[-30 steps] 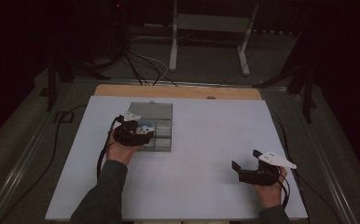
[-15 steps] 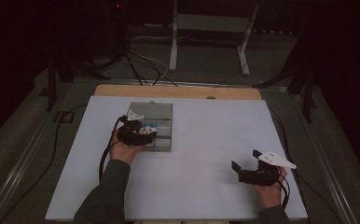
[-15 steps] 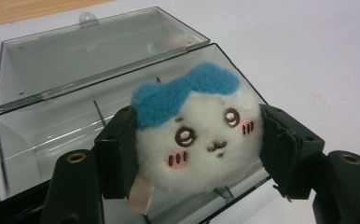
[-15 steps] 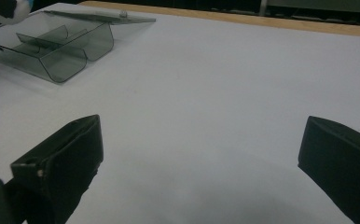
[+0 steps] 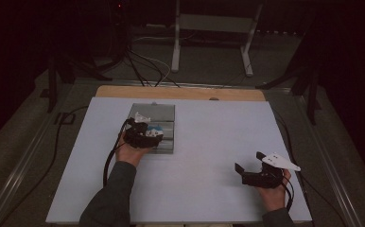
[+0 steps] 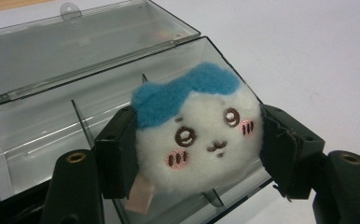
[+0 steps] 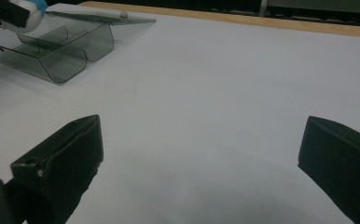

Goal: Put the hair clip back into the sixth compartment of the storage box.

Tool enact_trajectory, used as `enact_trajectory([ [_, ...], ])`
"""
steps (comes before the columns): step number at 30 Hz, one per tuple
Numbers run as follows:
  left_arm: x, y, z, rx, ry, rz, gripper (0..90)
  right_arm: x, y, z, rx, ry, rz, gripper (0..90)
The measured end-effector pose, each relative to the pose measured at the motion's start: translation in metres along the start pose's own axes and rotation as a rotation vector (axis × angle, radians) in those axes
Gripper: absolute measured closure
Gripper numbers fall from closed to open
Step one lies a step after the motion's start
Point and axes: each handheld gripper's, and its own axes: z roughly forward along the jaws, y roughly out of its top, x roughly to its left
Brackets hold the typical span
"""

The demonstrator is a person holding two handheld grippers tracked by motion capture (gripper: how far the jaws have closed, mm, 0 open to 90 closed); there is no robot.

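plush toy (image 6: pixel 197 135), white with blue tuft, pinched by left gripper (image 6: pixel 194 149) over open clear box (image 6: pixel 52 116). right gripper (image 7: pixel 201 172) spread, empty. risk: toy snags divider, misses compartment.

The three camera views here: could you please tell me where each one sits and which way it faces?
High view: above the person's side, looking down on the table, both forearms entering.
Left gripper view: rides the left gripper, jaws clamping a plush toy over the open clear box.
Right gripper view: on the right gripper, facing bare table; shares box and toy.
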Motion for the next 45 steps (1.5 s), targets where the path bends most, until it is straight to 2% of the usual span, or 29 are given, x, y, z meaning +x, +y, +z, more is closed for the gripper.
enact_trajectory([
  [27,-0.014,0.0,0.019,0.055,-0.022,0.02,36.0,-0.001,0.001,0.001,-0.002,0.003,0.002,0.0],
  [45,-0.017,-0.002,0.031,0.102,-0.02,0.022,35.2,0.0,0.001,0.001,-0.001,0.003,-0.002,0.0],
])
